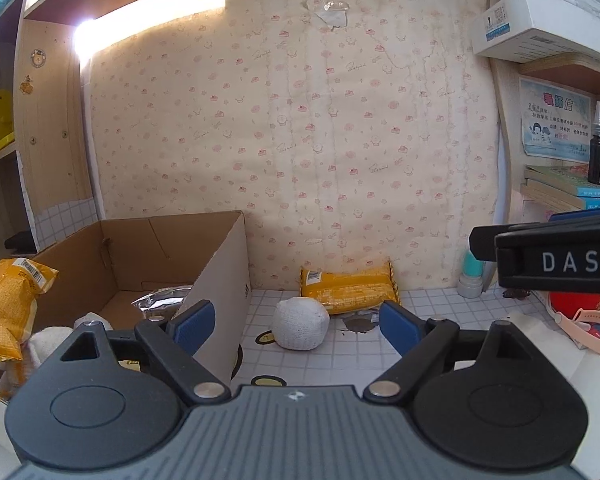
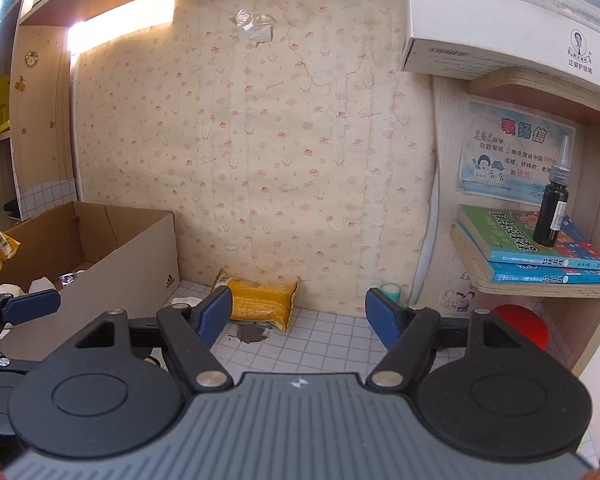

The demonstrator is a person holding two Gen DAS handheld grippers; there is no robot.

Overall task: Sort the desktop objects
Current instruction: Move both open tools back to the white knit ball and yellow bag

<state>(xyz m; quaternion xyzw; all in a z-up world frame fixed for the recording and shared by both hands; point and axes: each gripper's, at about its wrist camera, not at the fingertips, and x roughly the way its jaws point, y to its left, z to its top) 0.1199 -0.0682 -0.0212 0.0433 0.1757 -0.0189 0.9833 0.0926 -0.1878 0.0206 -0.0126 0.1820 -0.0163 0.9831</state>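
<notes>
While both jaws gape empty, white ball (image 1: 299,323) sits beside cardboard box (image 1: 220,280) wall.

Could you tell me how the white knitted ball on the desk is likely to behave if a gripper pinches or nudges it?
The white ball looks knitted and soft, so it probably squashes. Being rounded, it may roll on the tiled desk.

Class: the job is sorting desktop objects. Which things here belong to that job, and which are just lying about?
Belong to the job:
cardboard box
white knitted ball
yellow snack packet
left gripper, open
right gripper, open

Just lying about:
books on the shelf
dark bottle standing on them
</notes>
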